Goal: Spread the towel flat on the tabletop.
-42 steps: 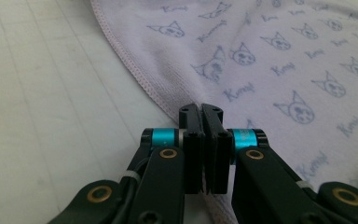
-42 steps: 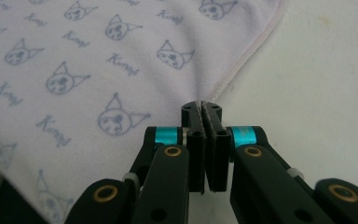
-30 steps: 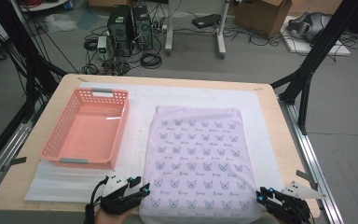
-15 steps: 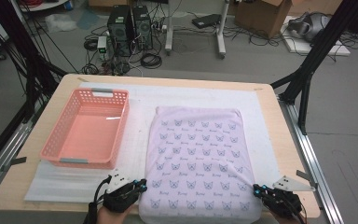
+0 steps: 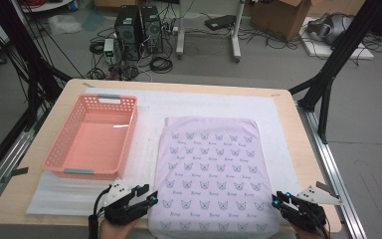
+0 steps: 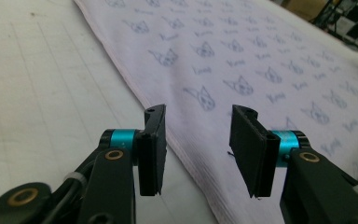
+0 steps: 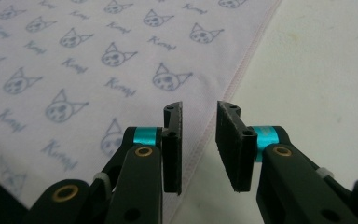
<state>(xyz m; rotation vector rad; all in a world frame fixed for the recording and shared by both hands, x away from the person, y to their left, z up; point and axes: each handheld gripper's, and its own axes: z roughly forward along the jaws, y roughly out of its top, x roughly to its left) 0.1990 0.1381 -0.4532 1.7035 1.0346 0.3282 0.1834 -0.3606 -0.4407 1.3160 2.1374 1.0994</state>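
Note:
A pale lilac cloth (image 5: 211, 169) printed with small blue cat faces lies flat on the white mat. My left gripper (image 5: 148, 200) sits low at its near left corner. Its jaws have just been opening and now stand apart over the cloth's hemmed left edge (image 6: 168, 140), pads clear of the fabric. My right gripper (image 5: 279, 199) is at the near right corner. It has also just opened, and the right hem (image 7: 223, 100) runs down between its jaws without being pinched. The same cloth (image 7: 74, 79) spreads out to that gripper's left.
An empty pink plastic basket (image 5: 54, 154) stands on the mat at the left, beside the cloth. The white mat (image 5: 214, 104) covers most of the wooden table (image 5: 298, 139). Black frame posts and cables surround the table; the near edge is just below both grippers.
Both grippers stay at the cloth's near corners, with hardly any shift. The cloth and the basket have not moved.

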